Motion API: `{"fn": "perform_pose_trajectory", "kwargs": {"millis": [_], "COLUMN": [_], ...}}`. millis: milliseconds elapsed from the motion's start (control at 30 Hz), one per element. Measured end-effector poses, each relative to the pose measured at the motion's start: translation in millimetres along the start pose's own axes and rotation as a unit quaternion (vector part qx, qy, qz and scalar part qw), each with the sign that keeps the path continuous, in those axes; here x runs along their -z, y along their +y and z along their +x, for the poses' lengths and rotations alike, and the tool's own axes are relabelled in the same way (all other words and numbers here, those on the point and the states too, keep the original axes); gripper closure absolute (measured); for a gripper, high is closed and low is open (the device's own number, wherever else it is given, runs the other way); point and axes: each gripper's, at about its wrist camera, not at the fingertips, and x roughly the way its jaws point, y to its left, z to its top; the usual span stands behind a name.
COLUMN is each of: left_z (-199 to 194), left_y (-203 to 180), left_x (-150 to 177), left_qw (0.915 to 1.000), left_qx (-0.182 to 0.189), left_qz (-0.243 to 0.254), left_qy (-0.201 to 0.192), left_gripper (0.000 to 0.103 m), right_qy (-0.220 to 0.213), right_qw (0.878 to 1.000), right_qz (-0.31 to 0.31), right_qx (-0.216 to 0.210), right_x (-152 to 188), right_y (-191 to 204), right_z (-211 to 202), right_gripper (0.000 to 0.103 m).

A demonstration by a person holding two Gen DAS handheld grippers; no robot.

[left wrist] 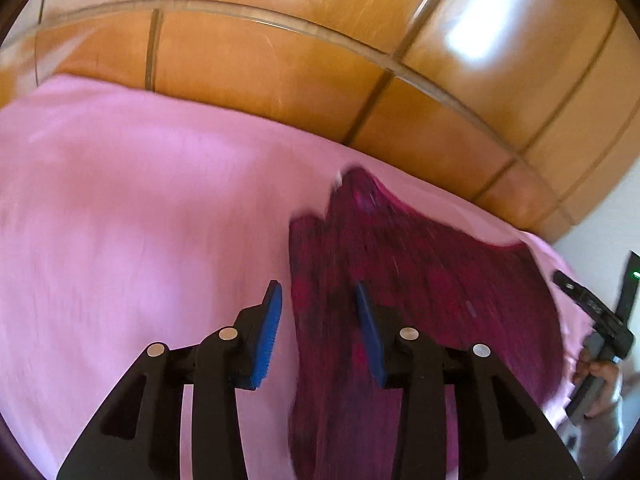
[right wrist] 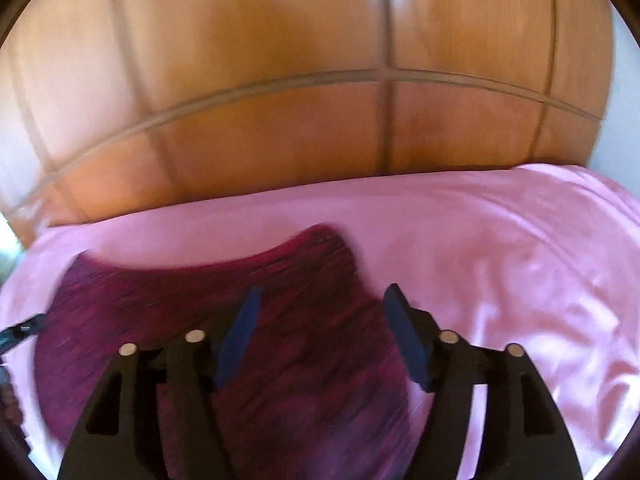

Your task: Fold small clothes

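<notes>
Grippers, our left gripper [left wrist: 319, 300] and right gripper [right wrist: 320, 304], both hang released above the dark magenta knit garment [left wrist: 420, 280] we see lying flat on the pink bedsheet [left wrist: 140, 200].

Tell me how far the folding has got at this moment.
Done: the dark magenta garment lies on the pink sheet; blur hides how many folds it has. In hand: nothing; the left gripper and the right gripper are open above it. Left: any remaining folds.
</notes>
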Motion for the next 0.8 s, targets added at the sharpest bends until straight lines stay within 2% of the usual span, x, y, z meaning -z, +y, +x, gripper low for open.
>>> {"fn": "perform_pose_trajectory", "kwargs": {"millis": [133,200,233,333,367,400,467,567,667,767,800], "left_z": [-33.5,-43.5,-44.0,-37.1,-32.6,-30.4,-32.3,-33.0,-34.1,-45.7,-52.1], "left_y": [12.0,12.8,8.8,5.4,6.1,7.3,11.2,12.3,7.5,-4.7,-10.1], "left_x": [48.7,73.7,79.1,97.0,100.7,101.5,101.8,110.3,115.6,107.9,104.3], "left_qw": [0.9979,0.9941,0.9938,0.9936,0.9930,0.9944,0.9947,0.9961,0.9974,0.9990,0.9995], "left_qx": [0.065,0.106,0.108,0.104,0.107,0.095,0.093,0.070,0.045,0.021,0.002], "left_qz": [0.001,0.002,0.008,0.015,0.006,0.003,-0.002,-0.002,0.005,0.011,0.019], "left_qy": [0.005,0.025,0.027,0.040,0.048,0.045,0.043,0.053,0.057,0.037,0.026], "left_gripper": [0.066,0.066,0.066,0.067,0.083,0.091,0.093,0.093,0.093,0.092,0.090], "right_qy": [0.020,0.032,0.034,0.042,0.043,0.043,0.052,0.057,0.052,0.047,0.047], "right_qw": [0.996,0.993,0.993,0.992,0.993,0.993,0.994,0.993,0.994,0.995,0.995], "right_qz": [-0.027,-0.041,-0.046,-0.047,-0.045,-0.043,-0.034,-0.015,-0.021,-0.022,-0.021], "right_qx": [-0.085,-0.104,-0.106,-0.106,-0.102,-0.098,-0.092,-0.099,-0.092,-0.088,-0.089], "right_x": [39.6,59.0,66.1,85.0,87.2,89.5,90.1,93.1,93.1,95.3,94.7], "right_y": [32.1,46.5,51.0,58.1,58.2,58.4,49.5,33.0,34.5,36.8,36.0], "right_z": [-24.8,-28.0,-29.5,-26.7,-24.8,-24.2,-7.3,-2.3,-1.8,-4.1,-4.1], "right_gripper": [0.033,0.033,0.033,0.032,0.032,0.032,0.034,0.037,0.037,0.036,0.036]}}
